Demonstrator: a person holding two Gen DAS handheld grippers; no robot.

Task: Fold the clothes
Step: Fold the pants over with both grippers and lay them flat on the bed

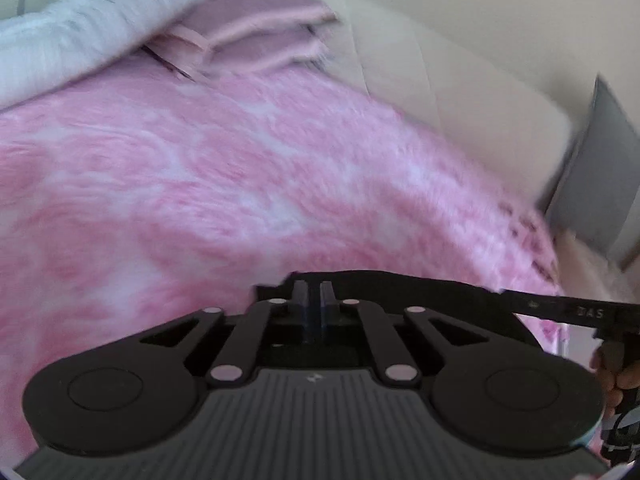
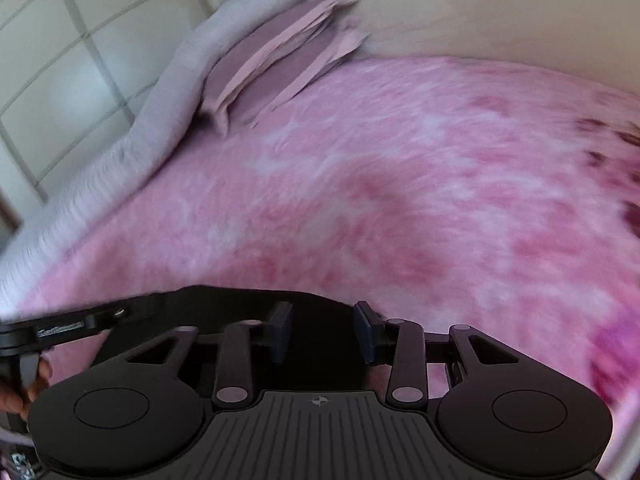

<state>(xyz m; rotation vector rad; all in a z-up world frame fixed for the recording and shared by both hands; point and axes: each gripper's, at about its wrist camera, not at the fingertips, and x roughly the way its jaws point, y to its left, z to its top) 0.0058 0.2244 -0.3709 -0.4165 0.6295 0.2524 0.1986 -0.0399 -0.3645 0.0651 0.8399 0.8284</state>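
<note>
Left hand-held gripper (image 1: 314, 300) clamped on black garment (image 1: 400, 292) at bed's near edge. Right hand-held gripper (image 2: 323, 330) w/ fingers apart over it. Pink blanket (image 1: 240, 184) underneath.

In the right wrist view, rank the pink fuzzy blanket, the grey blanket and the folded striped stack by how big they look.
1. pink fuzzy blanket, by far the largest
2. grey blanket
3. folded striped stack; it lies farthest away, so this may understate it.
</note>
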